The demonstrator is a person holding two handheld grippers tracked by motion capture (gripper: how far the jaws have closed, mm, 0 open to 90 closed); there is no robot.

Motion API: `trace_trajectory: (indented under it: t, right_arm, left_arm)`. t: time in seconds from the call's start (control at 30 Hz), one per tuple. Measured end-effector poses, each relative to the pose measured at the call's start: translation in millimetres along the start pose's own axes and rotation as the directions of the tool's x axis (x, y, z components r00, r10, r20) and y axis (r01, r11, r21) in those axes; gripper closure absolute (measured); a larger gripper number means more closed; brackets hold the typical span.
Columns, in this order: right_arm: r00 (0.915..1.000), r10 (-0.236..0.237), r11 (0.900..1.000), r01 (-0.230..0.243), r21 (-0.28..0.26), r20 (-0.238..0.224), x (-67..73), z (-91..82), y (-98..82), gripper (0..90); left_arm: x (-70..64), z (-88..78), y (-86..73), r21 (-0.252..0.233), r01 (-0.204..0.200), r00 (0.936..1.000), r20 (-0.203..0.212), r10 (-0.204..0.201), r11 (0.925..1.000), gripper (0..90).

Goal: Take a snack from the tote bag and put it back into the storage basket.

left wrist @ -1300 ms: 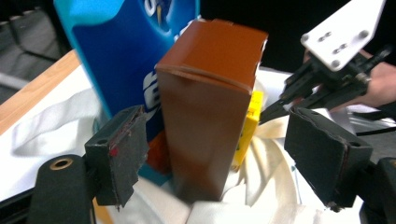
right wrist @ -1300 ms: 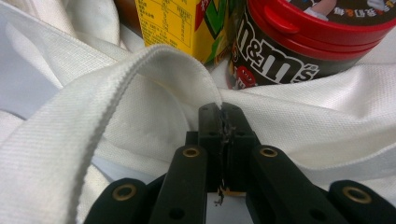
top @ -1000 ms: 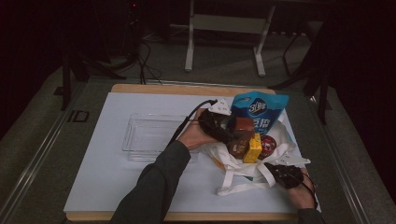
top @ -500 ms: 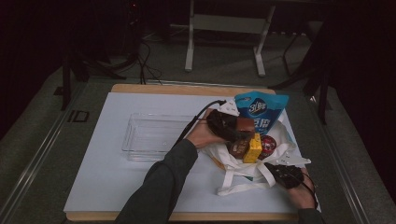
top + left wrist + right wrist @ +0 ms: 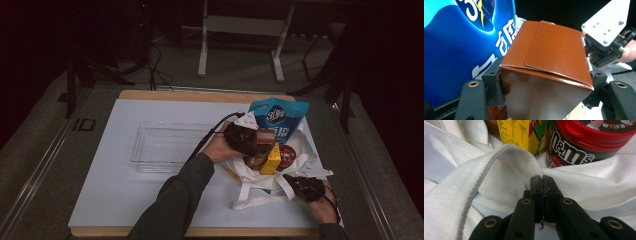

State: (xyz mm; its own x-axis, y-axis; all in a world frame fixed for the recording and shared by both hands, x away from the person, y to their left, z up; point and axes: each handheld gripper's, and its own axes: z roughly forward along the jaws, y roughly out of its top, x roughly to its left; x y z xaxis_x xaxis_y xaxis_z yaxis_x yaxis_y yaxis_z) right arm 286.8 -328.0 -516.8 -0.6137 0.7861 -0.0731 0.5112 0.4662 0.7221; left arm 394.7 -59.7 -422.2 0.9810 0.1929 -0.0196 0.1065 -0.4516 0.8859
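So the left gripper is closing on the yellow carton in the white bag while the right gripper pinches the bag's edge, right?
Not quite. The left gripper has been closing on the brown box, as the left gripper view shows, not the yellow carton. The right gripper does pinch the white bag.

Red-lidded tub [image 5: 584, 147]: you can read "m&m's" on its dark side.
Yellow carton [image 5: 520, 132]: small print, too fine for you to read.
Blue pouch [image 5: 461, 37]: large white characters, cut off.

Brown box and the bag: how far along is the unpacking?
Done: nothing lies in the clear tray yet. In hand: the left hand-held gripper has just been closing around the brown box, while the right hand-held gripper pinches the white bag. Left: the box, yellow carton, candy tub and blue pouch sit at the bag.
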Motion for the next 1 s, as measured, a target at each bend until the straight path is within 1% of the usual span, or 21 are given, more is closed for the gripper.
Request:
trace_trajectory:
  t: [0.07,0.1,0.13,0.17,0.2,0.23,0.27,0.37,0.4,0.5,0.73,0.8,0.83,0.87,1.0]
  right_arm:
    - [1.0,0.0,1.0,0.0,-0.001,0.0,-0.1,0.0,-0.1,87.9]
    - [1.0,0.0,1.0,0.0,-0.002,-0.002,-0.4,0.0,-0.3,87.9]
    - [1.0,0.0,1.0,0.0,-0.003,-0.003,-0.5,0.0,-0.4,88.0]
    - [1.0,0.0,1.0,0.0,-0.003,-0.003,-0.5,0.0,-0.4,88.0]
    - [1.0,0.002,1.0,-0.002,-0.004,-0.003,-0.3,0.1,-0.5,87.9]
    - [1.0,0.002,1.0,-0.002,-0.004,-0.003,-0.3,0.1,-0.5,87.9]
    - [1.0,0.003,1.0,-0.003,-0.005,-0.004,-0.3,0.1,-0.6,88.0]
    - [1.0,0.003,1.0,-0.003,-0.005,-0.005,-0.4,0.1,-0.7,88.0]
    - [1.0,0.003,1.0,-0.003,-0.004,-0.004,-0.4,0.1,-0.6,88.0]
    - [1.0,0.003,1.0,-0.003,-0.005,-0.004,-0.3,0.1,-0.7,88.0]
    - [1.0,0.004,1.0,-0.004,-0.007,-0.005,-0.4,0.0,-1.0,88.0]
    - [1.0,0.005,1.0,-0.005,-0.007,-0.006,-0.4,-0.1,-1.2,87.9]
    - [1.0,0.005,1.0,-0.005,-0.007,-0.006,-0.4,-0.1,-1.2,87.9]
    - [1.0,0.005,1.0,-0.006,-0.007,-0.005,-0.4,-0.1,-1.2,87.9]
    - [1.0,0.007,1.0,-0.007,-0.007,-0.005,-0.3,-0.1,-1.1,87.9]
  left_arm:
    - [0.4,1.2,-0.5,-0.024,0.014,0.9999,0.003,-0.014,0.9996,35.0]
    - [1.1,2.3,-1.8,-0.055,0.031,0.9995,0.003,-0.031,0.998,35.1]
    - [1.6,2.9,-2.9,-0.073,0.041,0.9992,0.005,-0.04,0.9965,35.2]
    - [1.6,2.9,-2.9,-0.073,0.041,0.9992,0.005,-0.04,0.9965,35.2]
    - [3.1,4.0,-5.7,-0.105,0.06,0.9982,0.014,-0.059,0.9927,35.5]
    - [3.1,4.0,-5.7,-0.105,0.06,0.9982,0.014,-0.059,0.9927,35.7]
    - [3.7,4.3,-6.8,-0.118,0.068,0.9977,0.011,-0.068,0.9907,36.0]
    - [3.1,3.9,-6.2,-0.114,0.065,0.9979,0.005,-0.065,0.9913,37.0]
    - [1.1,3.9,-5.0,-0.109,0.058,0.9983,-0.001,-0.058,0.9923,38.9]
    - [-0.4,3.3,-4.5,-0.103,0.048,0.9988,-0.009,-0.049,0.9935,40.8]
    - [-0.5,-1.1,-3.5,-0.097,0.035,0.999,-0.023,-0.038,0.9946,41.9]
    - [-2.0,-3.0,-2.3,-0.094,0.026,0.9991,-0.03,-0.029,0.9953,42.3]
    - [-2.0,-3.0,-2.3,-0.094,0.026,0.9991,-0.03,-0.029,0.9953,42.3]
    - [-2.2,-4.0,-1.5,-0.083,0.018,0.9993,-0.03,-0.02,0.9964,42.4]
    - [-1.4,-5.5,-0.7,-0.076,0.017,0.9994,-0.03,-0.02,0.9969,42.5]
